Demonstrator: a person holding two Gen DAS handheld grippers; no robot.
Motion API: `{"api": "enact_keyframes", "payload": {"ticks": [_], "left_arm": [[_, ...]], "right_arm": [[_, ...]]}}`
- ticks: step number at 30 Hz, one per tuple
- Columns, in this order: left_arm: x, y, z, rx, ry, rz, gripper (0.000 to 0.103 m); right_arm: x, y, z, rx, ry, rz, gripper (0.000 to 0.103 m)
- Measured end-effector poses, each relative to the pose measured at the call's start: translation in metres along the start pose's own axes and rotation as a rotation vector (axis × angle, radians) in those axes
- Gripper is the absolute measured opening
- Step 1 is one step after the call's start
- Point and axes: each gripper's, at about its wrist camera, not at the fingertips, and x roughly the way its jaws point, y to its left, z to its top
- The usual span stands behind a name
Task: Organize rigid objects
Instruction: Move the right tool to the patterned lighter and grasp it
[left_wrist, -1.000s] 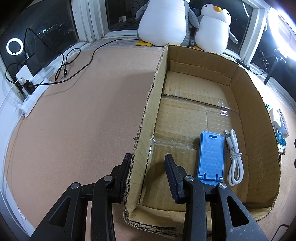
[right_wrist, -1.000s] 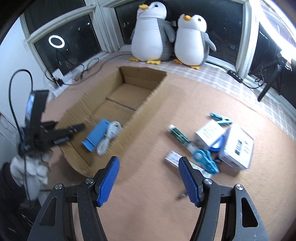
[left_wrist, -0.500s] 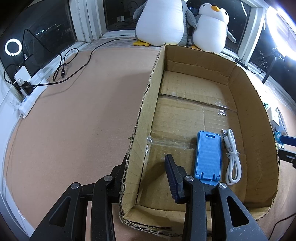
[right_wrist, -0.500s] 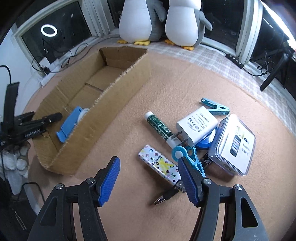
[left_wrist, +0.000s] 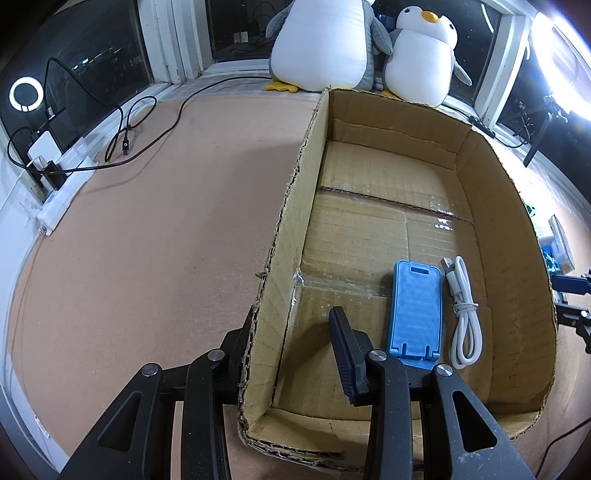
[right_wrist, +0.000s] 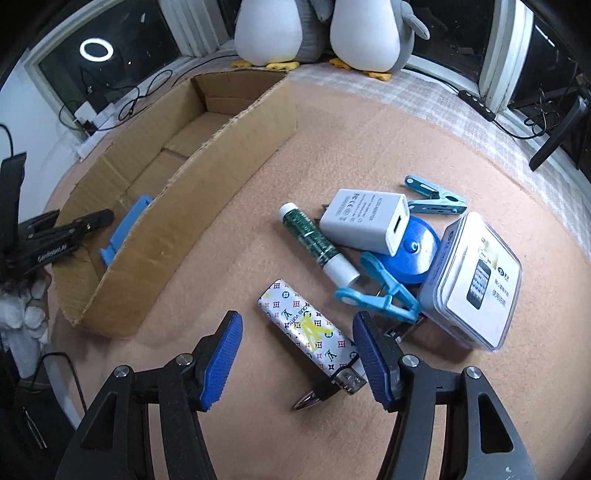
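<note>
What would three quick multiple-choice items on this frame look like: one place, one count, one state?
1. Where is the blue phone stand?
A. On the mat by the charger
B. Inside the cardboard box, beside the white cable
C. On the windowsill

2. How many plush penguins sit behind the box?
A. One
B. Two
C. Three

3. What state is the white cable in?
A. Folded into a bundle and tied at the middle
B. Stretched out straight
C. Plugged into the charger

Key: 1 B, the left wrist view shows the stand flat on the box floor next to the cable. 2 B, two white bellies stand side by side. 3 A, its strands are looped and cinched.
</note>
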Motion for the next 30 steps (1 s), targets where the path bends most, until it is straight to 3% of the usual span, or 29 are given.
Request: {"api": "enact_keyframes", "payload": {"ticks": [6,10,14,16,19,23,26,30], "left_arm": [[0.000,-0.001,-0.001,-0.001,0.000,-0.002,0.039],[0.000,0.000,-0.001,-0.004,0.000,-0.008,0.039],[0.000,0.001,-0.001,-0.005,0.000,-0.009,0.039],[0.000,0.001,-0.001,-0.007,0.000,-0.011,0.039],[0.000,0.002,-0.001,-0.005,0.000,-0.011,0.039],[0.000,0.003,-0.001,-0.003,-0.001,-0.013,0.039],[0.000,0.003,-0.001,-0.002,-0.001,-0.015,0.039],[0.000,0.003,-0.001,-0.002,-0.001,-0.015,0.039]], "right_arm": [[0.004,0.006,-0.003,-0.055,0.027,-0.024,0.057],[-0.004,0.006,-0.006,-0.044,0.032,0.054,0.057],[-0.011,0.017,-0.019,-0.079,0.052,0.051,0.055],[-0.018,0.016,-0.024,-0.051,0.034,0.074,0.054],[-0.029,0.009,-0.030,0.000,-0.019,0.039,0.054],[-0.033,-0.023,-0.037,0.173,-0.078,0.002,0.055],[-0.031,-0.040,-0.045,0.281,-0.084,0.068,0.055],[-0.027,-0.040,-0.049,0.301,-0.076,0.100,0.055]]}}
